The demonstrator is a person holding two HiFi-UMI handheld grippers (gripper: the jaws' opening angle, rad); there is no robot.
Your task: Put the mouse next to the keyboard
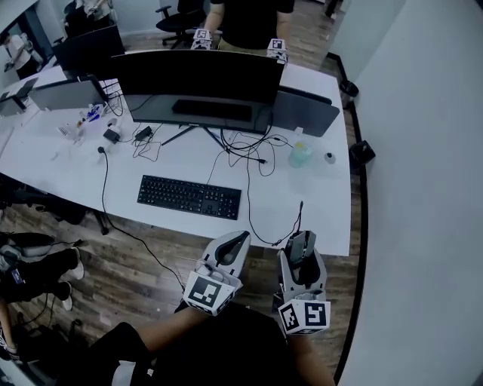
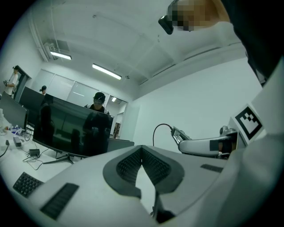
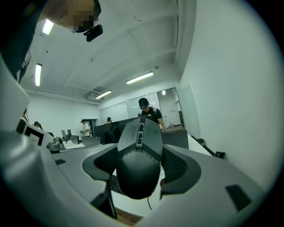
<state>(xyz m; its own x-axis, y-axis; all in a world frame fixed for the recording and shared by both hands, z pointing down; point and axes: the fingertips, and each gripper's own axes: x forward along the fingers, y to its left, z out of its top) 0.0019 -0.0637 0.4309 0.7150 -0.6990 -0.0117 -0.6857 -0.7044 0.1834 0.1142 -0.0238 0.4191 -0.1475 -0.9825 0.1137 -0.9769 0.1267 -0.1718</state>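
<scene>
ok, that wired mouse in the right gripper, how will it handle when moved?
The mouse looks like rigid plastic, so it probably won't deform in the right gripper. Its smooth curved shell might slip if the fingers loosen. Its cable is floppy and trails back over the desk, so it may tug or snag.

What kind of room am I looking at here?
Most likely an open-plan office: a long white desk carries a wide black monitor and a black keyboard, and a black swivel chair stands beyond it.
</scene>
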